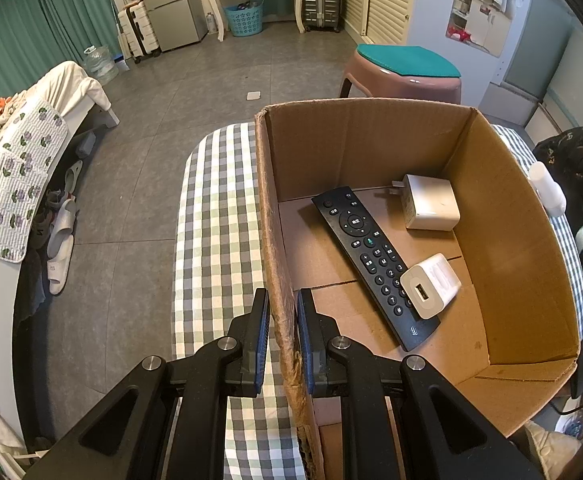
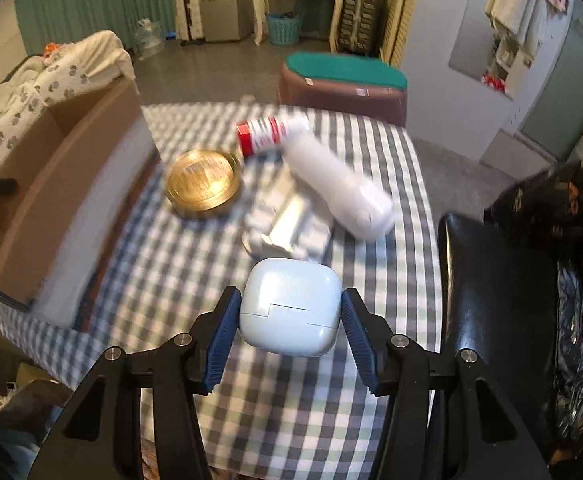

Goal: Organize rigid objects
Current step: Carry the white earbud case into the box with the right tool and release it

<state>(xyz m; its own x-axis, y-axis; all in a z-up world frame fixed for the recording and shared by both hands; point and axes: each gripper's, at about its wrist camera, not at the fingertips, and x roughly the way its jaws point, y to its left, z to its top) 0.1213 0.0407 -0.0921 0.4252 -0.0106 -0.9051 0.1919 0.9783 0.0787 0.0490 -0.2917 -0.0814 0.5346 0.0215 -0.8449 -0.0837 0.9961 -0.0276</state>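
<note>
A cardboard box [image 1: 371, 136] stands on the checked tablecloth [image 1: 215, 216]. In it lie a black remote [image 1: 371, 256], a white plug charger [image 1: 431, 208] and a second white charger [image 1: 431, 284] resting on the remote. My left gripper [image 1: 282, 294] is shut on the box's left wall, one pad outside and one inside. In the right wrist view my right gripper [image 2: 290, 294] is shut on a pale blue rounded case [image 2: 291, 308], held a little above the cloth. The box [image 2: 71, 184] is at the left there.
On the table beyond the case lie a white packet [image 2: 287, 228], a gold round tin [image 2: 203, 184], a white bottle [image 2: 339, 188] and a red-and-white bottle [image 2: 271, 132]. A black chair back [image 2: 491, 300] stands at the right. A pink stool [image 1: 403, 76] is behind the table.
</note>
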